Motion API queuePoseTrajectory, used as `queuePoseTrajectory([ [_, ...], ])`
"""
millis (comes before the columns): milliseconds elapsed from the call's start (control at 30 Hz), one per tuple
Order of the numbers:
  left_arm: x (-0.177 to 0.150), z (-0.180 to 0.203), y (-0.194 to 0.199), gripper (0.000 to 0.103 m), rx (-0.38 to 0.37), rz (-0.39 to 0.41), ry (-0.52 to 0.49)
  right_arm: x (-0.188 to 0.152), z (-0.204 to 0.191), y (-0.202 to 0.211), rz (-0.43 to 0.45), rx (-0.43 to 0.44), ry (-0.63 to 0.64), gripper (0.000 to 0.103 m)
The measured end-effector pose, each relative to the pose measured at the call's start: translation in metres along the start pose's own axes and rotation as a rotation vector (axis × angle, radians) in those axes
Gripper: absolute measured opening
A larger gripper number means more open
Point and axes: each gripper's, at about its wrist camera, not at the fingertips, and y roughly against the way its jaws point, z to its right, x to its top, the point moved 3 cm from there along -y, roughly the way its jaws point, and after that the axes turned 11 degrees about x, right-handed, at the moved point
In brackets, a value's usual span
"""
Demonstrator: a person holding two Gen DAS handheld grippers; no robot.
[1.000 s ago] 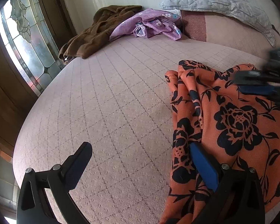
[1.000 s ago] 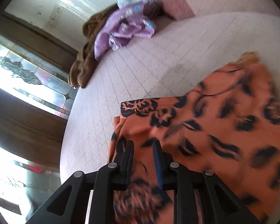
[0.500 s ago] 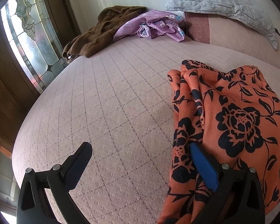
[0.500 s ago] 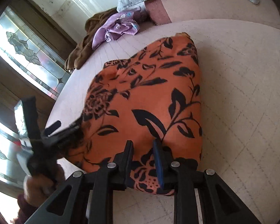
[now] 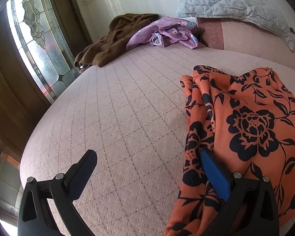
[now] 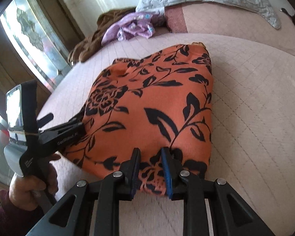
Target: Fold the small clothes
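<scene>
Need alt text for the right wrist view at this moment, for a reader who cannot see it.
An orange cloth with black flowers lies folded on a pale pink quilted bed, its near edge between the right gripper's narrowly parted jaws. At left, a hand holds the left gripper at the cloth's side.

Left gripper (image 6: pixel 68 118): black frame, white lettering, blue pads, silver screws. Right gripper (image 6: pixel 150 169): the same. Sleeve (image 6: pixel 5 212): dark maroon.

The left gripper (image 5: pixel 147 171) stands wide open, angled downward. At nine o'clock from the right gripper (image 6: pixel 150 157), whose jaws sit narrow.
</scene>
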Motion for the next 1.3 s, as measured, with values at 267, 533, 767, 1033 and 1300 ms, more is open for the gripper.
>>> queuePoseTrajectory([
  [267,0.003,-0.001,-0.007,0.103,-0.032,-0.030,0.013,0.010,-0.007,0.016,-0.044,-0.146,-0.007,0.026],
  [533,0.005,-0.004,-0.012,0.103,-0.066,-0.068,0.036,-0.003,-0.005,-0.012,-0.077,-0.226,0.041,0.027],
  [767,0.004,-0.006,-0.013,0.103,-0.090,-0.092,0.056,-0.002,0.002,-0.008,-0.058,-0.172,-0.002,0.028],
  [1033,0.010,-0.019,-0.006,0.103,-0.155,-0.092,0.094,0.000,0.000,0.002,-0.063,-0.152,0.002,0.027],
  [1300,0.021,-0.021,0.015,0.103,-0.210,-0.011,0.119,0.030,-0.004,0.027,0.066,-0.133,0.022,0.027],
])
